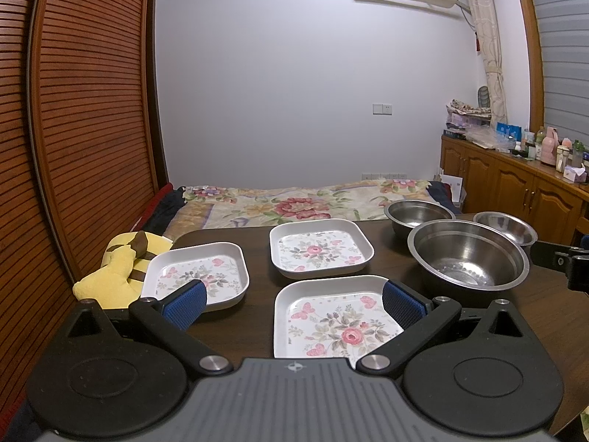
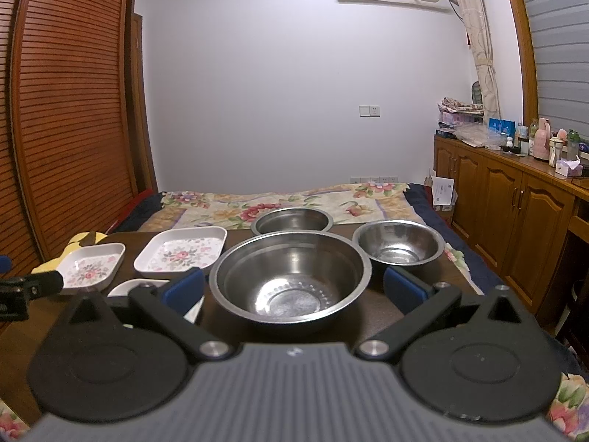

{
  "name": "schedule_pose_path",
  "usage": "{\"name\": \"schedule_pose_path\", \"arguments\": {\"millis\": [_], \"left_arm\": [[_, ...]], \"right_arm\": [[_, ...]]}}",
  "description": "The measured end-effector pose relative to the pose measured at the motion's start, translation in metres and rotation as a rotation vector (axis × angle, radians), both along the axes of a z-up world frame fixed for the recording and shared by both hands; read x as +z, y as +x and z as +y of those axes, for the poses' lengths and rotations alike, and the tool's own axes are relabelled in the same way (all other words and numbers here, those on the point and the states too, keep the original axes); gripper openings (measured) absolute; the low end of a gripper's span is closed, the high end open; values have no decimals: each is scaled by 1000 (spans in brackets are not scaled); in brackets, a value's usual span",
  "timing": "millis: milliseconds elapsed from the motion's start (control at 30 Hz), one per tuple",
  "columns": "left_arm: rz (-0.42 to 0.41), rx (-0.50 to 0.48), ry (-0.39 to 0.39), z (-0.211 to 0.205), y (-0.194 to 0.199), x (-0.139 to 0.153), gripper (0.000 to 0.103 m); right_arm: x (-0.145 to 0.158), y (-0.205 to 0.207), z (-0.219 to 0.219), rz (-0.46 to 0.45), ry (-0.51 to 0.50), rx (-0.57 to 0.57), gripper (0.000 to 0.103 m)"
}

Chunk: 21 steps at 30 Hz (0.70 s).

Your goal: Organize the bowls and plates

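Note:
Three square white floral plates lie on the dark table: a near plate (image 1: pixel 331 316), a left plate (image 1: pixel 198 272) and a far plate (image 1: pixel 320 248). Three steel bowls stand to the right: a large bowl (image 2: pixel 291 276), a small bowl (image 2: pixel 399 245) and a far bowl (image 2: pixel 292 219). My left gripper (image 1: pixel 292 300) is open and empty, hovering over the near plate's left part. My right gripper (image 2: pixel 292 287) is open and empty, its jaws either side of the large bowl's near rim, apart from it.
A yellow plush toy (image 1: pixel 114 272) lies at the table's left edge. A bed with a floral cover (image 1: pixel 294 202) is beyond the table. A wooden cabinet (image 2: pixel 515 213) with clutter stands at the right. The wardrobe (image 1: pixel 73 129) is at the left.

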<state>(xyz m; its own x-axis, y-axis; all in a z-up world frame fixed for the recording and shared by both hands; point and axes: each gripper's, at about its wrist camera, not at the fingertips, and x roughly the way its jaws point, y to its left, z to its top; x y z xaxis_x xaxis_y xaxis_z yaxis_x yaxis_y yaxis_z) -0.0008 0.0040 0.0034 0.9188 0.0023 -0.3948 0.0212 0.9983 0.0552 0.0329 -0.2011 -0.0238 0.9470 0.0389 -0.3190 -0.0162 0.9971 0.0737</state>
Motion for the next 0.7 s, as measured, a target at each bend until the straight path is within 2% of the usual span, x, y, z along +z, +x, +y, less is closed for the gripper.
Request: {"name": "schedule_pose_path", "arguments": {"millis": [400,700], "left_arm": [[10,-4,-1,1,1,-6,103],[62,-18,-14,6,9,-17,103]], "right_arm": [[0,-1,2,2,-1,10,103],[-5,4,9,22,5,42,103]]}}
